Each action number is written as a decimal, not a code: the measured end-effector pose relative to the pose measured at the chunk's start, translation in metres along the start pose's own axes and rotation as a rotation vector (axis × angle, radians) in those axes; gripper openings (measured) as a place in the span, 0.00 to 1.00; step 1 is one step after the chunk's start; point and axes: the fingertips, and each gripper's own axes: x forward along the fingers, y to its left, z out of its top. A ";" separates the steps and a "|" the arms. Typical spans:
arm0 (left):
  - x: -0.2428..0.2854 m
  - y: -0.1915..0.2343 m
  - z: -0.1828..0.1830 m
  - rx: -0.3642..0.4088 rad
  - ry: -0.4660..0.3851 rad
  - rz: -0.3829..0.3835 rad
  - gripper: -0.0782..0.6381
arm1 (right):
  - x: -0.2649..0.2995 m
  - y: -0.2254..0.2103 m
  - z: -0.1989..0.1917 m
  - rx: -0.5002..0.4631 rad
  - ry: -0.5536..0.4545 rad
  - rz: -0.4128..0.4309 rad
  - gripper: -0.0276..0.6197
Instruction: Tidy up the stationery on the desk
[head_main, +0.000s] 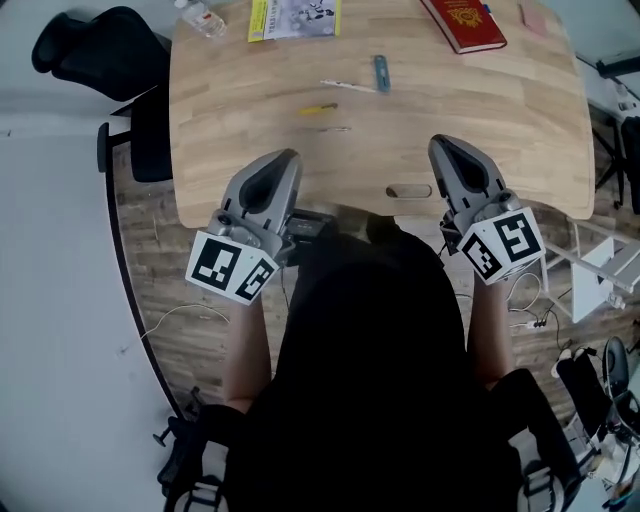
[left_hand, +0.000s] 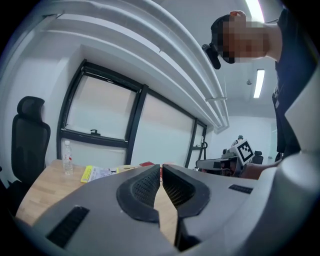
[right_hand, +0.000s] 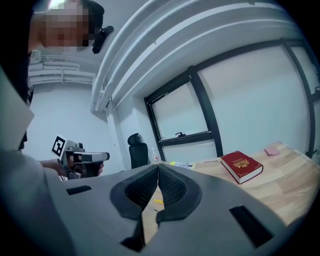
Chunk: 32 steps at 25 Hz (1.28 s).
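Stationery lies on the wooden desk (head_main: 500, 110): a blue pen (head_main: 381, 72), a pale pen (head_main: 348, 86), a yellow pencil (head_main: 318, 108) and a thin dark pen (head_main: 330, 129) near the middle. At the far edge are a yellow booklet (head_main: 293, 18), a red book (head_main: 463, 22) and a small pink item (head_main: 533, 18). My left gripper (head_main: 290, 155) hovers over the near edge, shut and empty. My right gripper (head_main: 440, 142) is level with it, also shut and empty. In the gripper views, both the left gripper (left_hand: 161, 166) and the right gripper (right_hand: 158, 165) have their pads together.
A clear water bottle (head_main: 205, 18) stands at the desk's far left corner. A black office chair (head_main: 110, 50) sits left of the desk. A slot (head_main: 408, 190) is cut near the desk's front edge. Cables (head_main: 535, 310) and gear lie on the floor to the right.
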 end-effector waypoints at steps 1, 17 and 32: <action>0.003 -0.001 -0.003 0.001 0.007 0.017 0.17 | 0.001 -0.004 0.000 -0.002 0.008 0.018 0.08; 0.024 -0.003 -0.050 -0.026 0.133 0.145 0.17 | 0.025 -0.011 -0.026 0.021 0.103 0.179 0.08; 0.068 0.040 -0.095 0.077 0.272 0.065 0.17 | 0.030 -0.007 -0.043 0.016 0.173 0.142 0.08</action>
